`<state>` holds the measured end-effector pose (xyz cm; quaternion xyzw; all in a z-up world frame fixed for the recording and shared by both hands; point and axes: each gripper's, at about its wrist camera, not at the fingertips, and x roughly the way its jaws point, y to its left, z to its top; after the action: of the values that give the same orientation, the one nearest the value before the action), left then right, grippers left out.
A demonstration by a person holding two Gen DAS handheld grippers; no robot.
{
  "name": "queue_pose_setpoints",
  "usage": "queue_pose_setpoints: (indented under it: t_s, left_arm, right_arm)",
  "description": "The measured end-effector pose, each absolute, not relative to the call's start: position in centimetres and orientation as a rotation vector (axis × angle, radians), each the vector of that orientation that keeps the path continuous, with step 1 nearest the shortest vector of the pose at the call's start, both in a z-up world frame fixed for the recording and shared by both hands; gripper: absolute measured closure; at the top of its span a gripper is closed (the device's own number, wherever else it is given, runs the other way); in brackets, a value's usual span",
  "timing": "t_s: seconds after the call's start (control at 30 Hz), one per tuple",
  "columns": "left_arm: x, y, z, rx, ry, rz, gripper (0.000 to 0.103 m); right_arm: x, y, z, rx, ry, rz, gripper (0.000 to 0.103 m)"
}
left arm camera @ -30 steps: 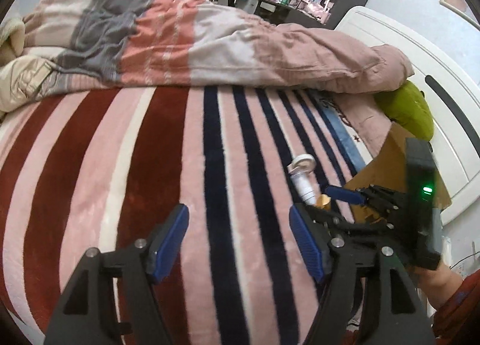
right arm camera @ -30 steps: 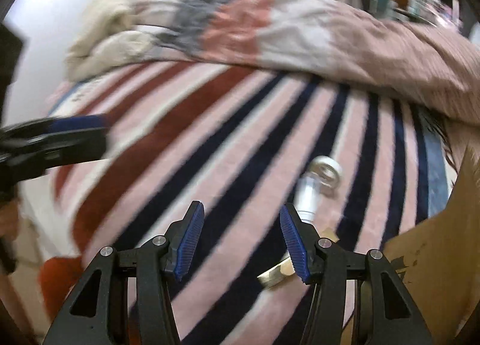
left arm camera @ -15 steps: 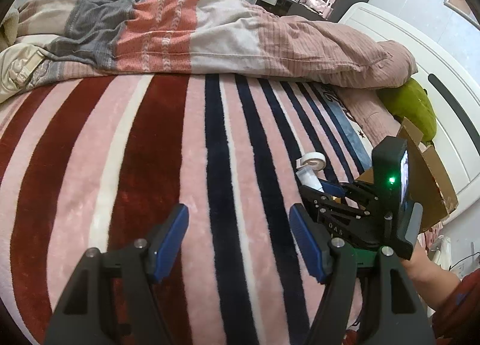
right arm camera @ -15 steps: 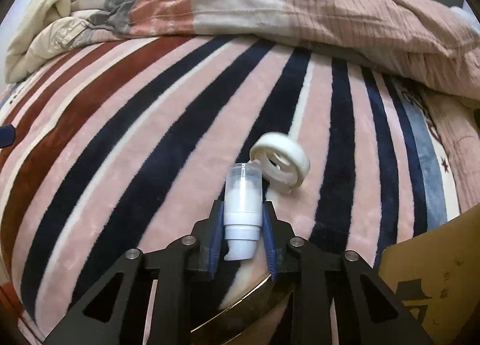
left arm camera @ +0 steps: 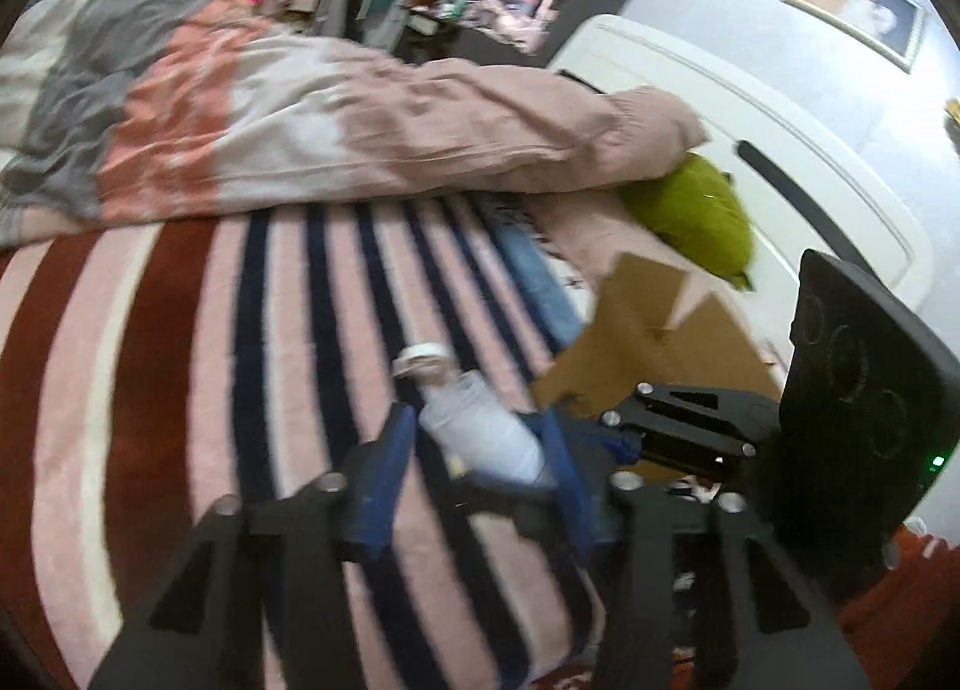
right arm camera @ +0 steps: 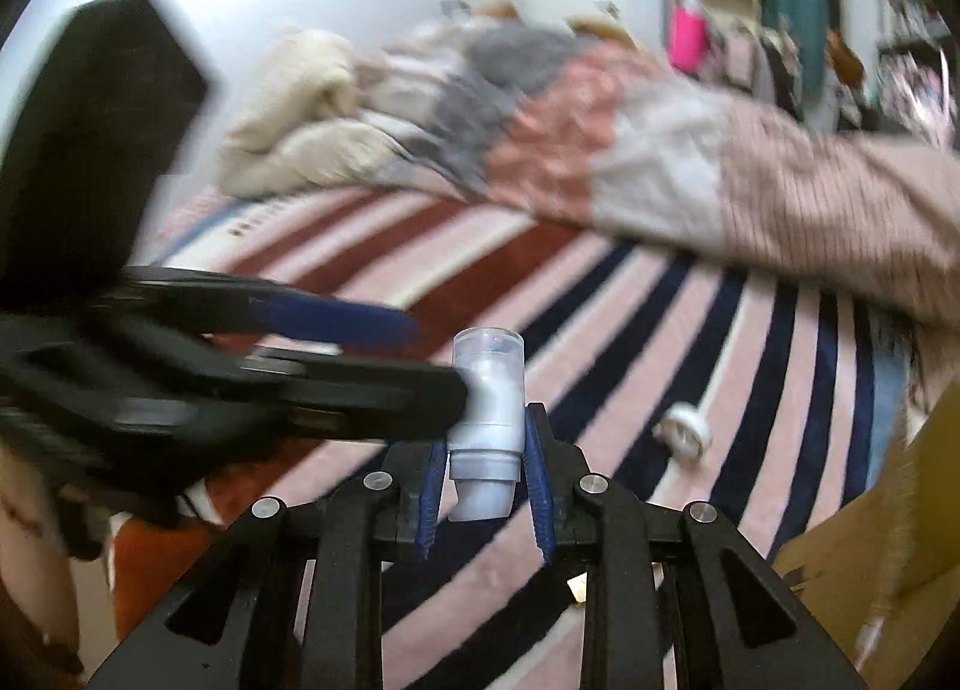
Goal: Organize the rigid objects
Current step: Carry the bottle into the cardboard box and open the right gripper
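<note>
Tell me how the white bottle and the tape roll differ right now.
The white bottle is lifted off the bed, while the tape roll lies on the striped blanket. The bottle is clamped in the right tongs, with the left tongs around it too; the roll is untouched. The bottle is a capped cylinder; the roll is a flat, hollow ring. Both are whitish and rigid.

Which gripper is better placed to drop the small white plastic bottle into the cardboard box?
Right gripper: it clamps the small white plastic bottle, with the brown cardboard box beside it. The left gripper only straddles it.
</note>
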<state>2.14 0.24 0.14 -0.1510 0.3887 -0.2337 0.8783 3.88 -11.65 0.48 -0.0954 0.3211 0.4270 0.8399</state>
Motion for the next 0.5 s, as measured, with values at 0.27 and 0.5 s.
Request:
queue_pose_setpoints:
  t_s: [0.27,0.5]
  left_arm:
    - [3.6,-5.8,3.0,-0.259,0.792,-0.572,0.068]
    - [6.3,-12.5,3.3,-0.194,0.838,-0.652,0.068]
  right_arm:
    - [3.0,-18.1,3.1,-0.169,0.605,0.848,0.083]
    - [4.5,-23.8,3.5,-0.145,0.634,0.761,0.083]
